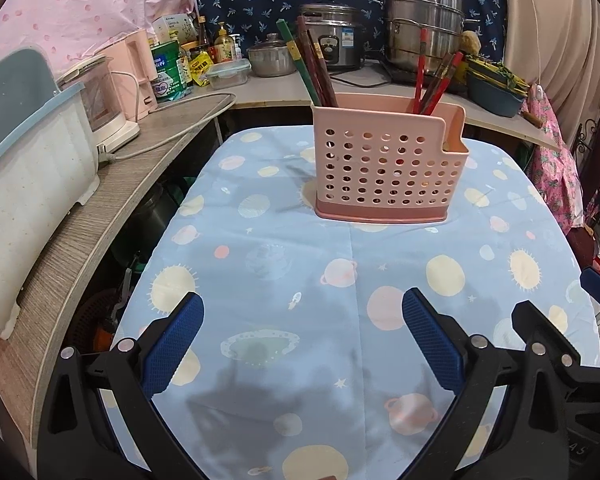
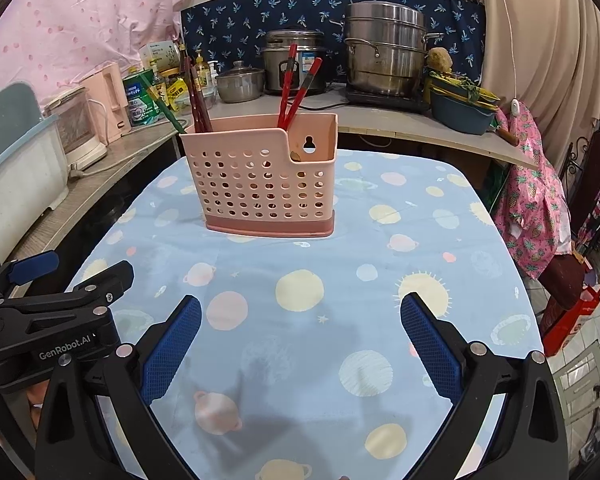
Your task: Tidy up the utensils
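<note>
A pink perforated utensil holder (image 1: 388,164) stands upright on the blue planet-print tablecloth (image 1: 308,280); it also shows in the right wrist view (image 2: 264,178). Dark brown and green chopsticks (image 1: 312,68) stick out of its left compartment, red chopsticks (image 1: 432,80) out of its right one. In the right wrist view the red chopsticks (image 2: 296,88) and the dark ones (image 2: 198,96) show too. My left gripper (image 1: 302,312) is open and empty, well short of the holder. My right gripper (image 2: 300,314) is open and empty, beside the left.
A wooden counter (image 1: 112,184) curves along the left and back, with a white dish rack (image 1: 24,184), a pink kettle (image 1: 136,72), cans, a rice cooker (image 1: 334,36) and steel pots (image 1: 424,28). Pink cloth (image 2: 528,184) hangs at the right table edge.
</note>
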